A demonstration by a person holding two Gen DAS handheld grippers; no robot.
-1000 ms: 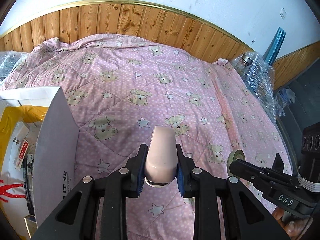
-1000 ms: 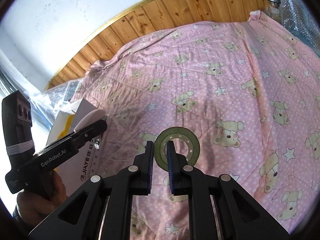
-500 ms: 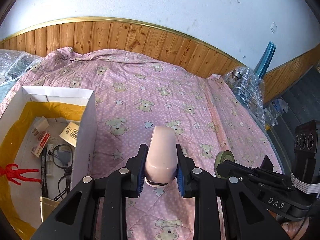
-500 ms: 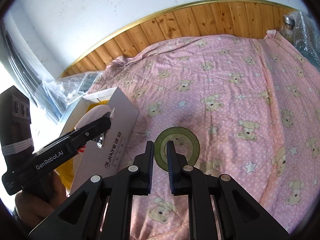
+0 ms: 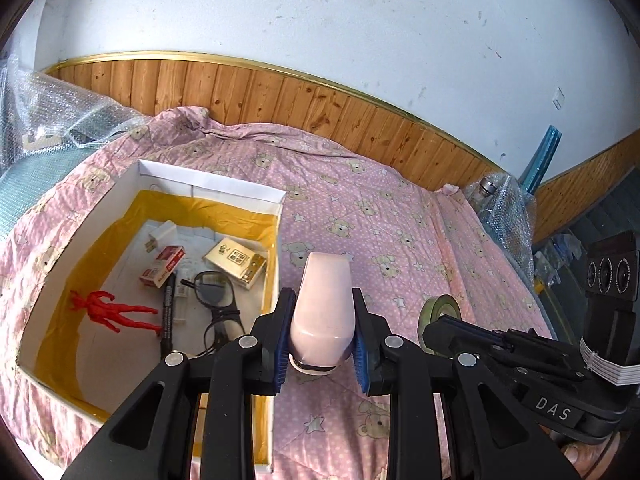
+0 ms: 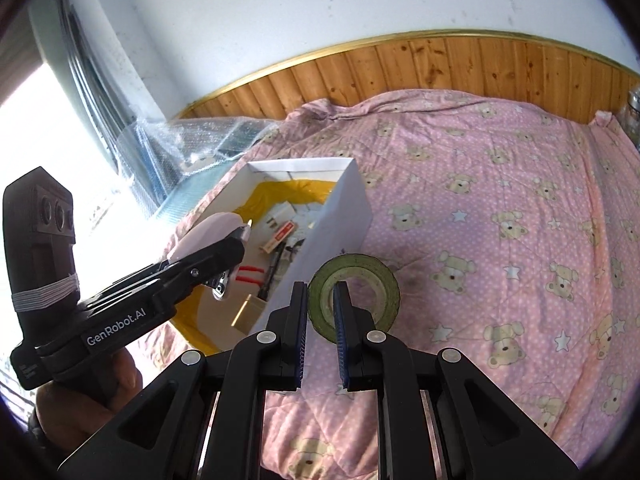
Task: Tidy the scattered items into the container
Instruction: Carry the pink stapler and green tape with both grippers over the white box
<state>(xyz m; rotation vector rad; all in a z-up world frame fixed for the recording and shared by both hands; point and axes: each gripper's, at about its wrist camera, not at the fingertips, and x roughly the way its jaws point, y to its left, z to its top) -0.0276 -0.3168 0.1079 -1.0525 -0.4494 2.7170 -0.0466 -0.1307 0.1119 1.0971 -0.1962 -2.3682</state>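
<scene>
My left gripper (image 5: 322, 320) is shut on a pale pink oblong case (image 5: 324, 308), held above the right wall of the white box (image 5: 208, 182) with a yellow lining. Inside the box lie a red figure (image 5: 110, 311), black glasses (image 5: 218, 304), a marker and small cartons. My right gripper (image 6: 322, 308) is shut on the rim of a green tape roll (image 6: 370, 280), held in the air just right of the box (image 6: 352, 216). The tape roll (image 5: 434, 310) and right gripper also show at the right of the left wrist view.
A pink quilt with bears (image 6: 500, 220) covers the bed. Wood panelling (image 5: 280, 100) runs along the far wall. Bubble wrap (image 5: 60, 116) lies beyond the box at the left, and a wrapped bottle (image 5: 496, 200) stands at the bed's right edge. A hand (image 6: 80, 400) holds the left gripper.
Both grippers have risen and swung left toward the box, each keeping its item. The box's inside has come fully into the left wrist view.
</scene>
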